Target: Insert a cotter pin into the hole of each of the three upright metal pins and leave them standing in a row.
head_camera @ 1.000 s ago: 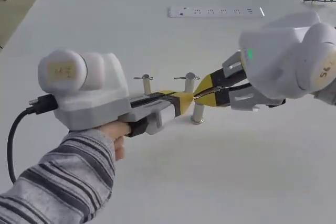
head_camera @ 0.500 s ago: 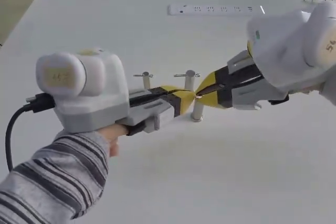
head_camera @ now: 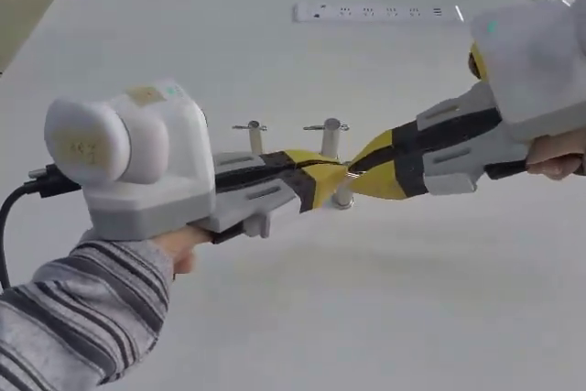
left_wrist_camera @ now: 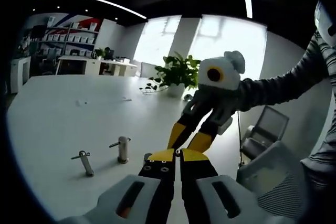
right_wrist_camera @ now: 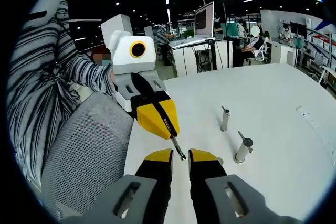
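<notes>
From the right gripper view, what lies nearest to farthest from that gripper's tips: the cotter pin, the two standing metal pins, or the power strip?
1. Thin dark cotter pin, between the tips.
2. Silver upright metal pin, just to the right.
3. Second silver upright pin, farther back.
4. White power strip, far right edge.

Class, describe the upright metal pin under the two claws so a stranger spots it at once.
On the white table, nearer than the power strip, stand three metal pins. The right-end pin sits beneath the left claw and right claw; its neighbours stand clear, cotter pins across their tops.
</notes>
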The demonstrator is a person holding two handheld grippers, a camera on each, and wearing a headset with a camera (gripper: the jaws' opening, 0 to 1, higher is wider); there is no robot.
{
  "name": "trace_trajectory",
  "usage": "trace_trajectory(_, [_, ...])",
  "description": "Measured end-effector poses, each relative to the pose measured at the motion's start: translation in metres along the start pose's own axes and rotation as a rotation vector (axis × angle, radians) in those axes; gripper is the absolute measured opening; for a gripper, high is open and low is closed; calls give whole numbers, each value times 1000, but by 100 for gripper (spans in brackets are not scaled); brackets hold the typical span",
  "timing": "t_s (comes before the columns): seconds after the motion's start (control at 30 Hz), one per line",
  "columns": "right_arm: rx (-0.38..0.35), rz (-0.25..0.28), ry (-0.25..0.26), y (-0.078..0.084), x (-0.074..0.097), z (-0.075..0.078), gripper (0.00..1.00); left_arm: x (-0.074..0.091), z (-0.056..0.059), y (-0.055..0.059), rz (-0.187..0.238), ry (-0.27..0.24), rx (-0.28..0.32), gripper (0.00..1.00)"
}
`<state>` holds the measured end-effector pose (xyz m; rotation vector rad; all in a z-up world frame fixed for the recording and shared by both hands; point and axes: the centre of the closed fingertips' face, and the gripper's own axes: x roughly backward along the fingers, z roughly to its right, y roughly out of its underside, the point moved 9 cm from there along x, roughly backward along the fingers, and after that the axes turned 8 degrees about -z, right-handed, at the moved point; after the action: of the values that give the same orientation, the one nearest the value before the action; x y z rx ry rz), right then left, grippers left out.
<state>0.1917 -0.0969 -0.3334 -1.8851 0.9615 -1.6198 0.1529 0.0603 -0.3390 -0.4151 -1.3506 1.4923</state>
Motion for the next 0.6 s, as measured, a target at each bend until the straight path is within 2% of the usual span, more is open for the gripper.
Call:
trace_trajectory(0.03, [-7,2,-30,1,0,-3,7,1,0,0,2,6,-1,0])
trace_trajectory(0.27, [-37,22,-51,4,-1,-4,3,3,4,1,24,57,16,0])
trace_trajectory(0.4, [-43,29,-57,4,0,-5,1,4,4,1,31,65,29,0])
trace_trajectory(0.6, [5,7,-51,1,1,-7,0,3,3,3,33,77,49,0])
